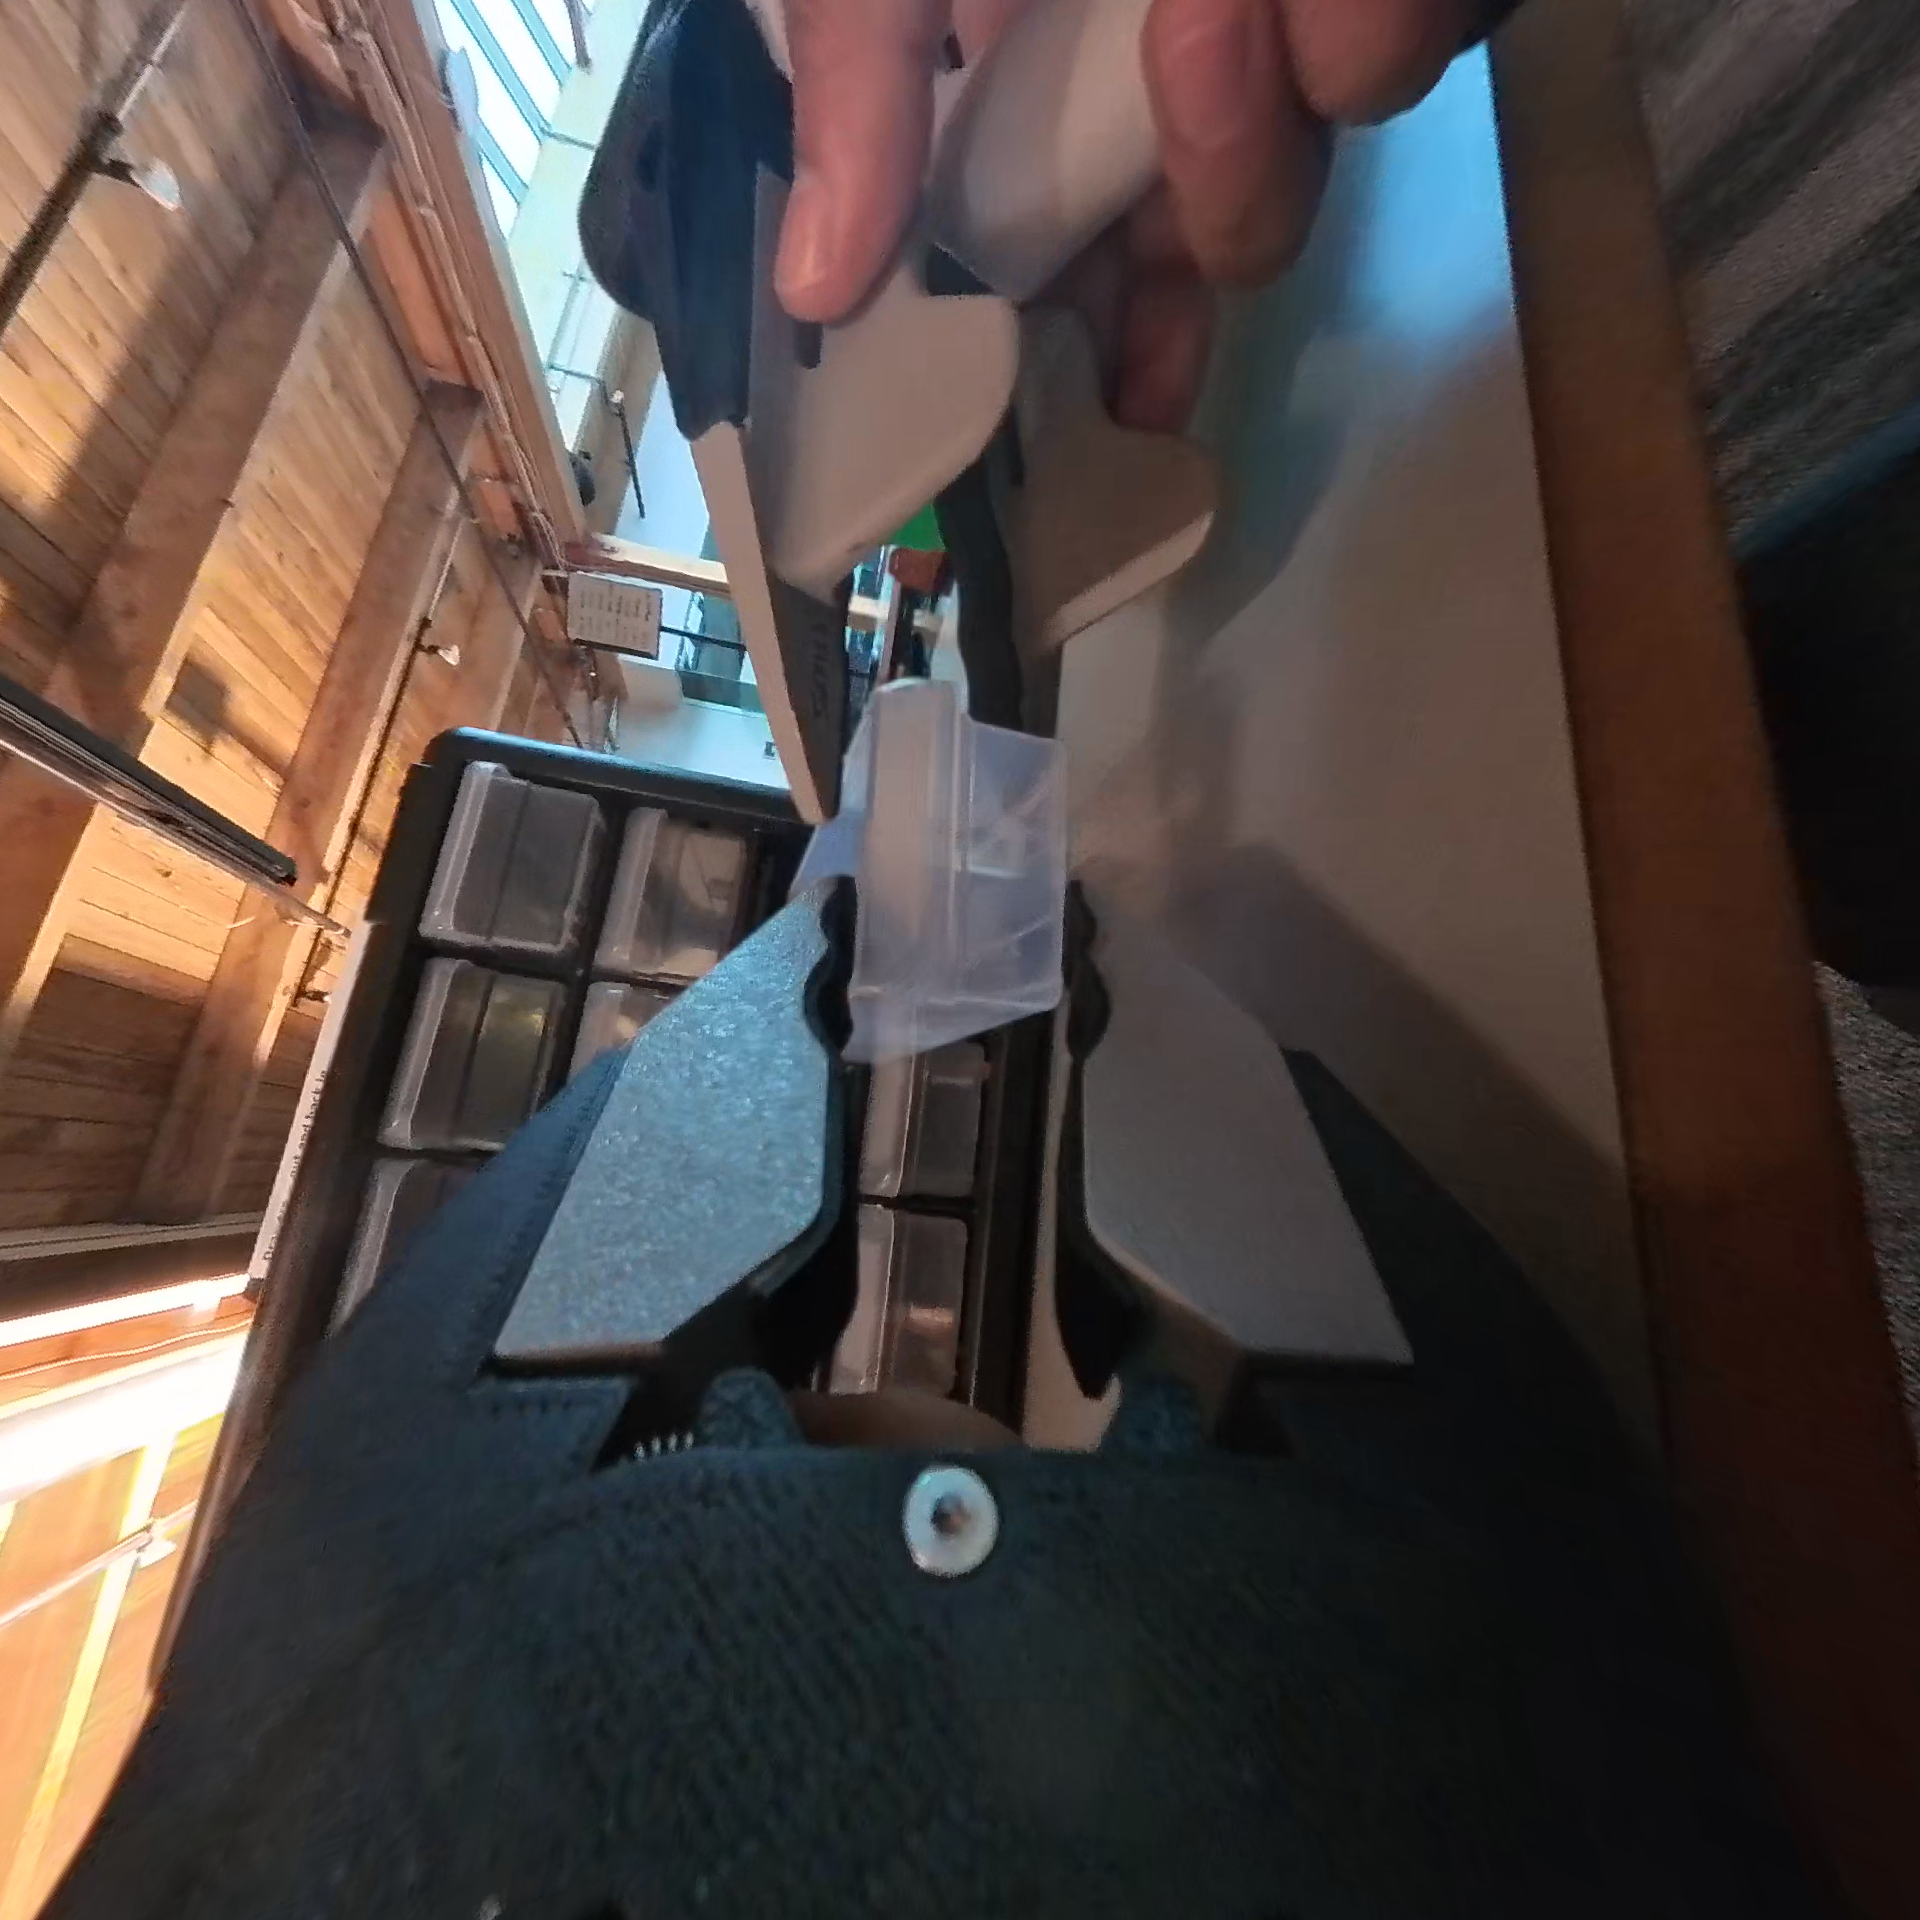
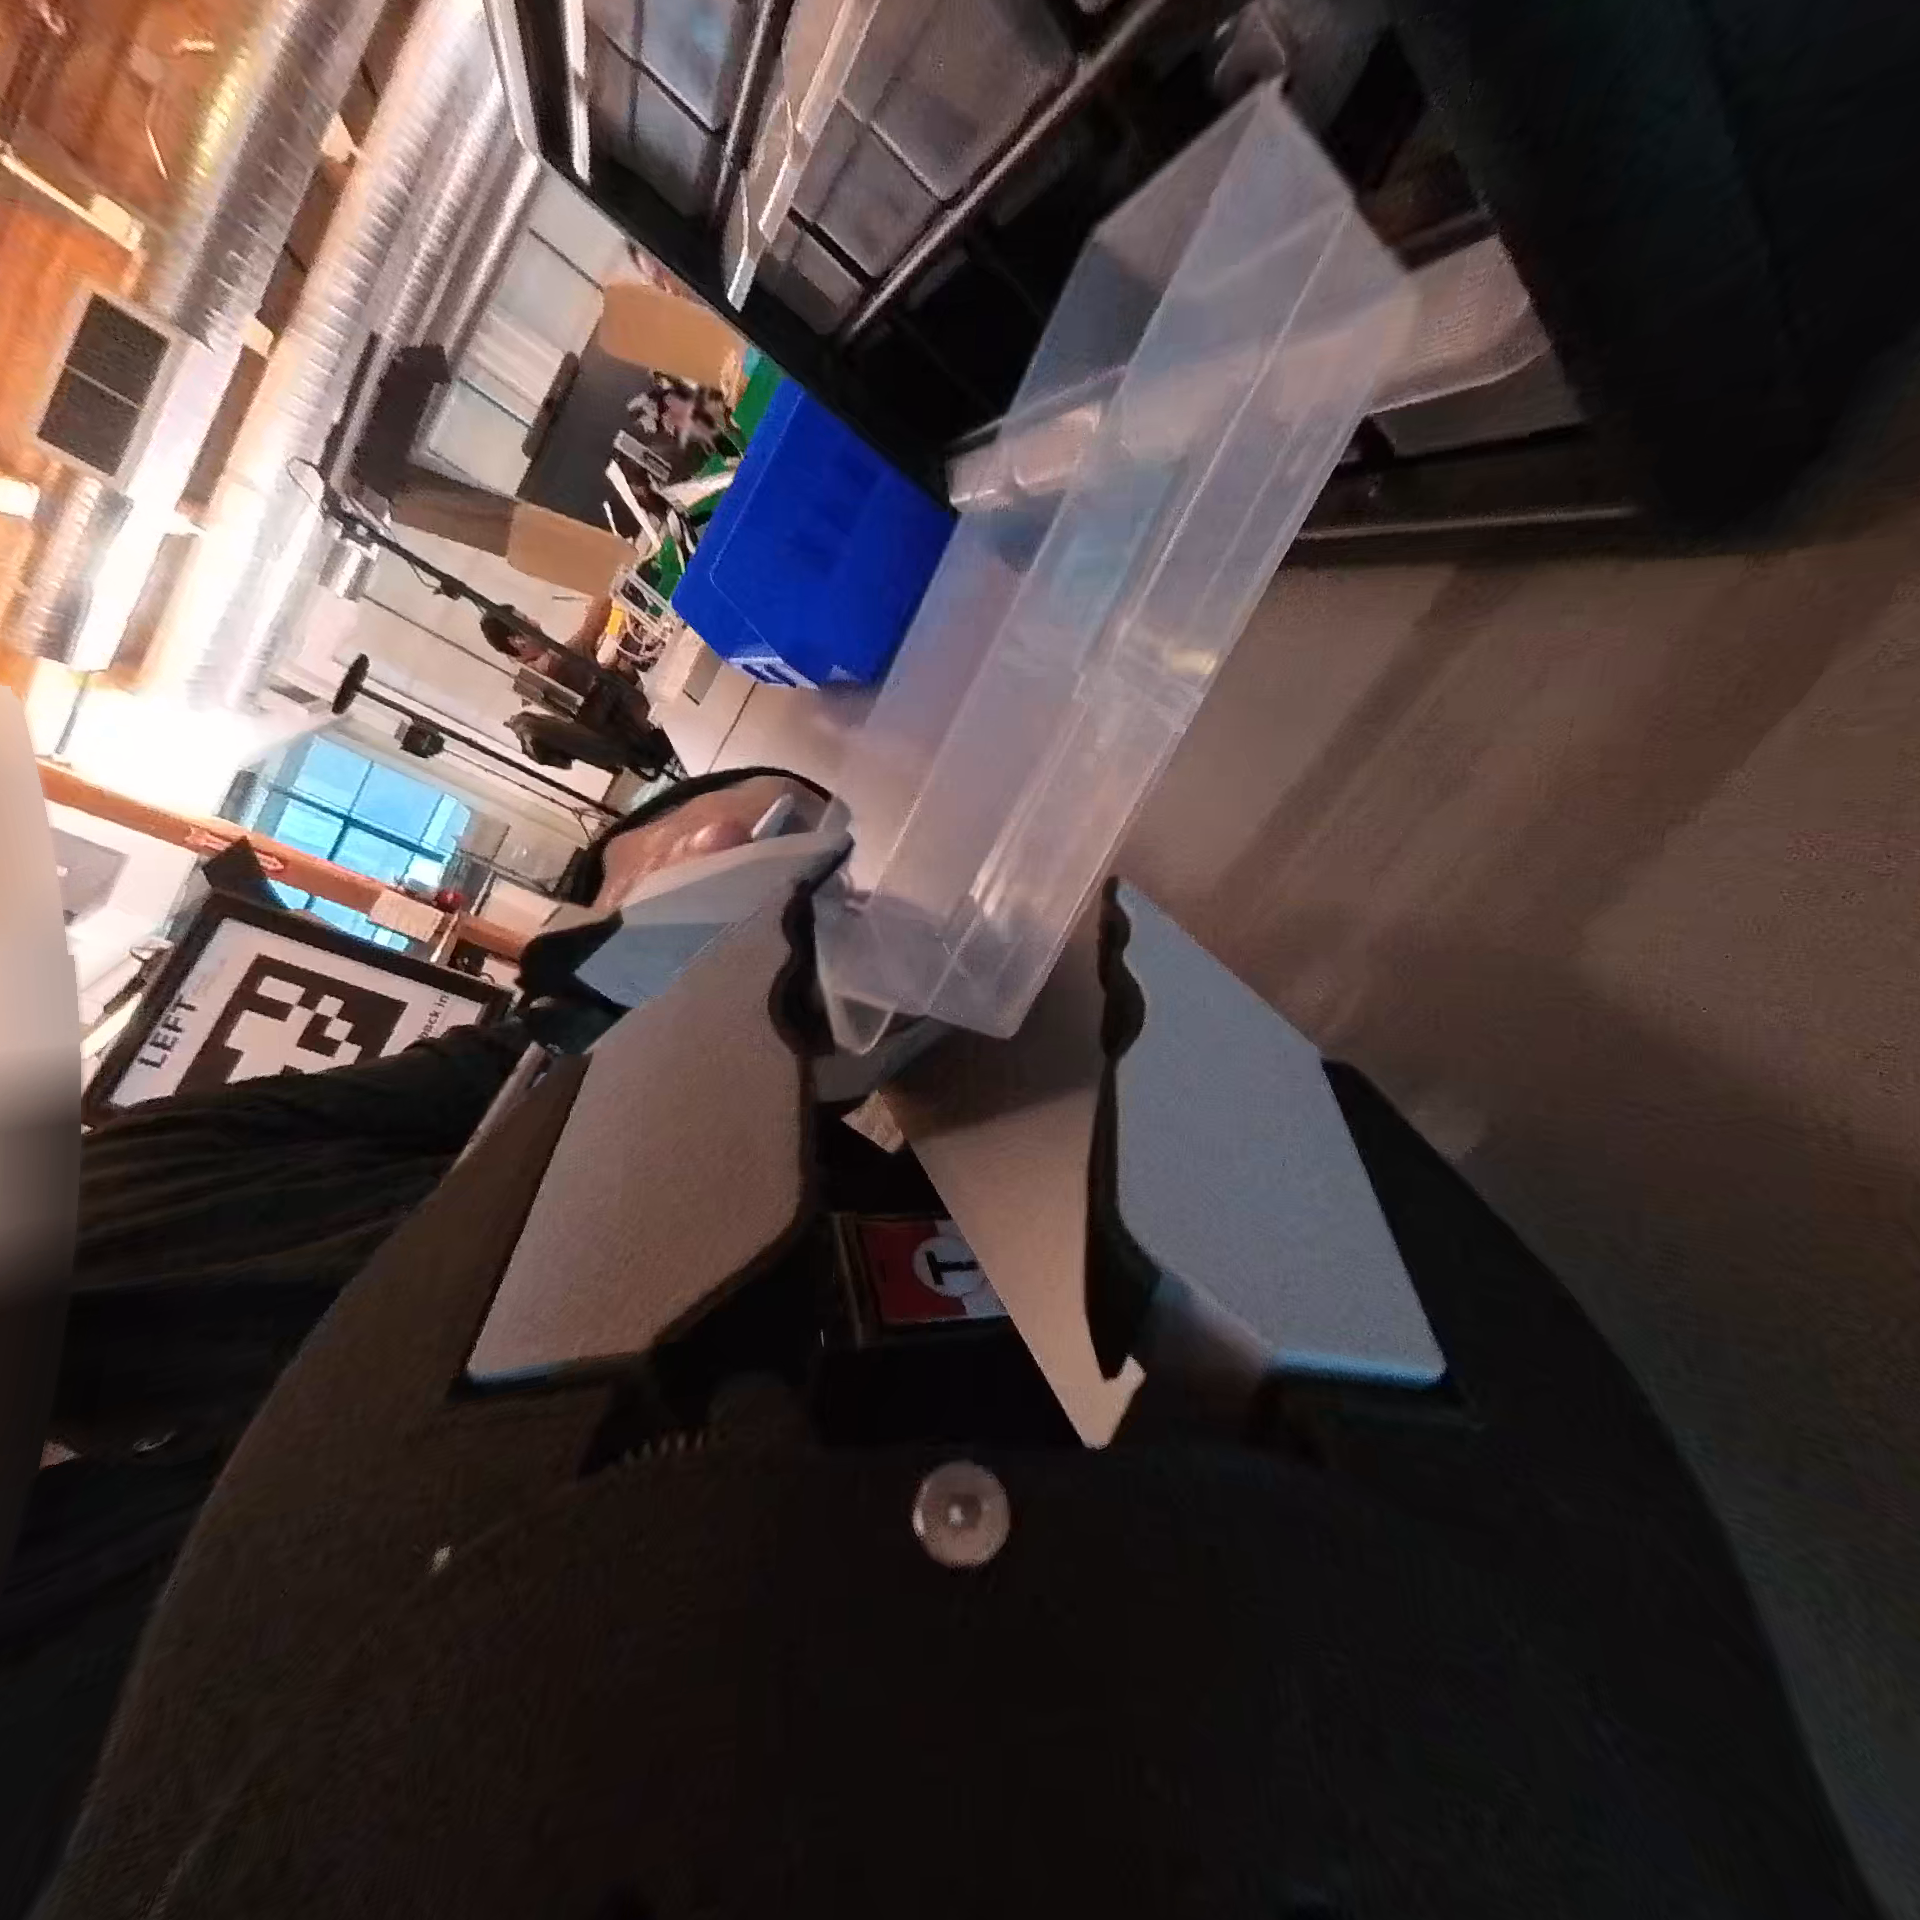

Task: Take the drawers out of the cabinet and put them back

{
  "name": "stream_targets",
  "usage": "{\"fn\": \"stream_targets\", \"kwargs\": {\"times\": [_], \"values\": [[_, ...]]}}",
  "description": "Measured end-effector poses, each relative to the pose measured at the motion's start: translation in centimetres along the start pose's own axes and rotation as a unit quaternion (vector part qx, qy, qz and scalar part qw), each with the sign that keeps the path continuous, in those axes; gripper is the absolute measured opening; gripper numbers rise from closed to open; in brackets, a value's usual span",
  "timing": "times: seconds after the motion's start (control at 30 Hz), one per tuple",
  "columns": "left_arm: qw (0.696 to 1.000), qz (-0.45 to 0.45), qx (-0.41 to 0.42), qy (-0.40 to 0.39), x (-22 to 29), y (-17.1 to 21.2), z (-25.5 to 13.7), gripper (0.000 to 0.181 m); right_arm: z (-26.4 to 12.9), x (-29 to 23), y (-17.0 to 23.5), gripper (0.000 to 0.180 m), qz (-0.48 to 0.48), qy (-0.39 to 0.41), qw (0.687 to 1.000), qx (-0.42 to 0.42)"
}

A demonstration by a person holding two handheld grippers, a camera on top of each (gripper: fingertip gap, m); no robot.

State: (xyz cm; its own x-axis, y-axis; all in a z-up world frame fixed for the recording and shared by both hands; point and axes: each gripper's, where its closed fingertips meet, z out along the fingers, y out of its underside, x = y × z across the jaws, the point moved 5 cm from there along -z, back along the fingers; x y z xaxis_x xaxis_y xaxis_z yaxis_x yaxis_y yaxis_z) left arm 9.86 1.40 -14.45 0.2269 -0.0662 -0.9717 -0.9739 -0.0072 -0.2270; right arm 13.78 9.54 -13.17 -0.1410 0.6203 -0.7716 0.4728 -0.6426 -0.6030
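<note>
A clear plastic drawer is held in the air in front of the black cabinet of small clear drawers. My left gripper is shut on the drawer's near end, one finger against each side. My right gripper straddles the same end of the drawer, with a narrow gap showing beside each finger. The drawer stretches away towards the cabinet. The right gripper, held by a hand, comes in from the top of the left wrist view. The left gripper's finger shows at the drawer's left corner.
The drawer hangs over a pale tabletop with a wooden edge. A blue crate stands beyond the cabinet. A black-and-white marker board and a dark sleeve are at the left.
</note>
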Motion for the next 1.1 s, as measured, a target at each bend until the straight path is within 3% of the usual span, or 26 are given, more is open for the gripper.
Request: {"fn": "stream_targets", "kwargs": {"times": [0.03,0.3,0.5,0.57,0.7,0.83,1.1], "values": [[1.000,0.005,-0.004,-0.001,0.0,0.1,0.1,0.038,-0.1,0.0,-0.1,0.052,0.003,-0.001,1.000,0.005],[0.999,0.025,0.041,0.010,-1.1,0.0,0.3,0.038,-0.1,-0.6,0.1,0.054,-0.012,-0.006,1.000,0.001],[0.993,-0.047,0.099,0.050,-2.6,-0.9,0.0,0.037,-0.8,-1.8,-0.2,0.058,-0.033,-0.010,0.999,0.006],[0.991,-0.062,0.104,0.051,-3.0,-1.0,0.1,0.038,-1.2,-2.0,-0.4,0.058,-0.037,-0.012,0.999,0.014],[0.992,-0.009,0.114,0.053,-3.0,-1.0,0.5,0.037,-1.8,-1.8,-0.6,0.057,-0.038,-0.005,0.999,0.018],[0.985,-0.054,0.135,0.097,-3.3,-1.0,0.8,0.037,-2.4,-1.7,-0.7,0.056,-0.038,-0.003,0.999,0.020],[0.981,-0.061,0.127,0.136,-4.2,-0.5,1.5,0.037,-4.0,-1.8,-1.5,0.056,-0.043,0.000,0.998,0.043]]}}
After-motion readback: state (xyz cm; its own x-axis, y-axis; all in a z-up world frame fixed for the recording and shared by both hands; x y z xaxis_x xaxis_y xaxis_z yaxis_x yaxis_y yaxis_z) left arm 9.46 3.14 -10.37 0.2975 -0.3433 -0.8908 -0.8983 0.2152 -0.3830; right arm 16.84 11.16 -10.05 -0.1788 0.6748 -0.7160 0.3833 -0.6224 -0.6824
